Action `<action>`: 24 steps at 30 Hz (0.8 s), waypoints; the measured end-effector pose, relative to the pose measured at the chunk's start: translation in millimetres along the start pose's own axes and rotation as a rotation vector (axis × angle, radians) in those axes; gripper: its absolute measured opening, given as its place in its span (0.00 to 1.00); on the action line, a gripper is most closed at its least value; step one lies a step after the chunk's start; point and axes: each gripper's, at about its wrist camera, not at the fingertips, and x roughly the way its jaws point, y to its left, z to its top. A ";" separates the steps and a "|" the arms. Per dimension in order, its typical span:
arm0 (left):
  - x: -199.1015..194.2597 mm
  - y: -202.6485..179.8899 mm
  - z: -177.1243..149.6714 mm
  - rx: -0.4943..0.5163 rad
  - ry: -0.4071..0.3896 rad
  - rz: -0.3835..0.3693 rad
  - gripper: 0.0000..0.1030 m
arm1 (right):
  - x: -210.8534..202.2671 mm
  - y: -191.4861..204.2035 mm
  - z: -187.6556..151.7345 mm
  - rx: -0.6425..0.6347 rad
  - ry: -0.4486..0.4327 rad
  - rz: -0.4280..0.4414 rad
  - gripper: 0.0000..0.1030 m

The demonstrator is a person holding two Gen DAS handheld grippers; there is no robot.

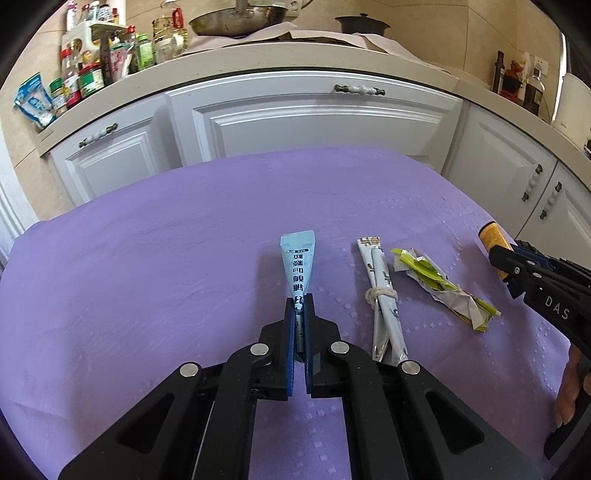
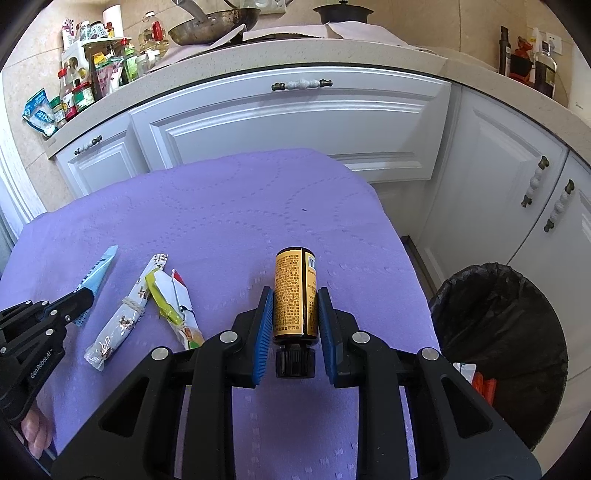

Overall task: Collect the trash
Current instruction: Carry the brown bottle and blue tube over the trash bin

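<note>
My left gripper (image 1: pixel 299 301) is shut on a light blue printed packet (image 1: pixel 297 262) over the purple cloth (image 1: pixel 147 258); the packet also shows in the right wrist view (image 2: pixel 99 271). My right gripper (image 2: pixel 295 299) is shut on a small yellow-labelled bottle (image 2: pixel 295 293) with a black cap, lying along the fingers; its base shows in the left wrist view (image 1: pixel 493 236). A white tied wrapper (image 1: pixel 382 295) and a crumpled green-yellow wrapper (image 1: pixel 443 288) lie on the cloth between the grippers.
A black-lined trash bin (image 2: pixel 498 332) stands on the floor right of the table, with some red and white trash inside. White cabinets (image 1: pixel 314 118) and a counter with bottles, jars and a pan (image 1: pixel 236 18) are behind.
</note>
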 end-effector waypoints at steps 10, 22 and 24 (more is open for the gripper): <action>-22.7 1.2 -7.3 -0.026 -0.025 0.010 0.04 | -20.4 -6.7 -9.0 0.024 -0.020 -0.012 0.23; -57.8 -26.2 -15.3 0.016 -0.079 -0.037 0.04 | -67.2 -33.3 -28.2 0.077 -0.073 -0.069 0.23; -64.0 -33.3 -15.2 0.026 -0.091 -0.050 0.04 | -76.6 -40.9 -31.9 0.090 -0.086 -0.085 0.23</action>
